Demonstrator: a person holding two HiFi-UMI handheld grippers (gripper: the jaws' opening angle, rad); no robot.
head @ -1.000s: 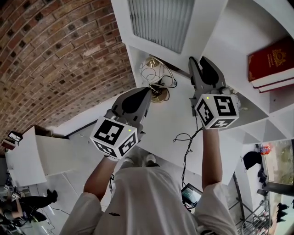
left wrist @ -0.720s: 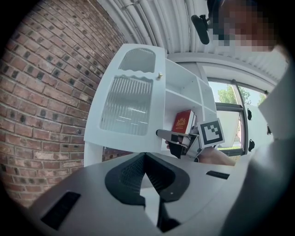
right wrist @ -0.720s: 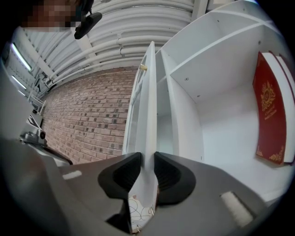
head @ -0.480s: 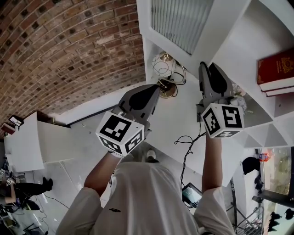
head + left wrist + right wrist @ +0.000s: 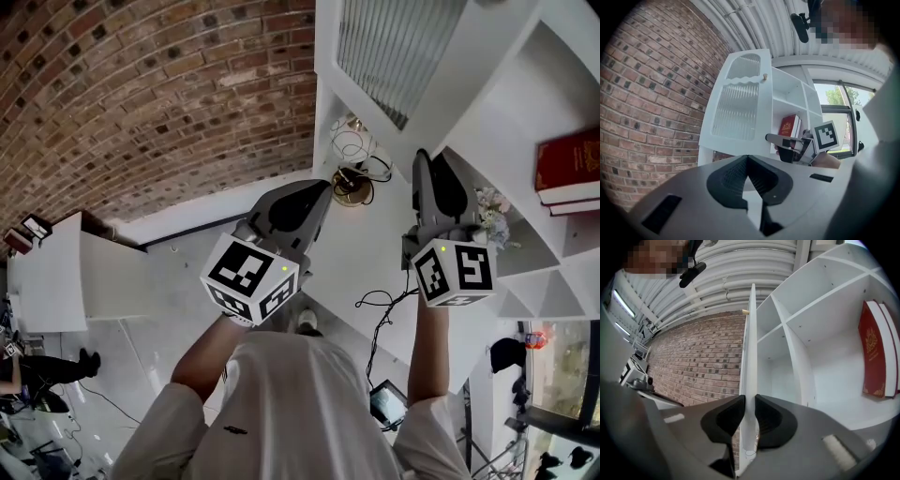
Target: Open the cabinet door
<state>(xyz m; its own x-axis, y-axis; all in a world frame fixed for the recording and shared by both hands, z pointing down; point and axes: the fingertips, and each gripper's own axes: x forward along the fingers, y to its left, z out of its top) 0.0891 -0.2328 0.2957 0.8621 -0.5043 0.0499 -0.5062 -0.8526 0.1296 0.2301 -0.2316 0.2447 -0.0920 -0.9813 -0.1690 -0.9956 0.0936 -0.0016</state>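
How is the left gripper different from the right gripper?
The left gripper is shut on nothing; the right gripper holds the cabinet door between jaws that have just been closing. The left gripper faces the door's front; the right gripper faces its edge. Both carry marker cubes.

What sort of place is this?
Probably a furnished indoor room, maybe a studio: a red brick wall, a white ribbed-glass cabinet door on white shelving, and red hardback books.
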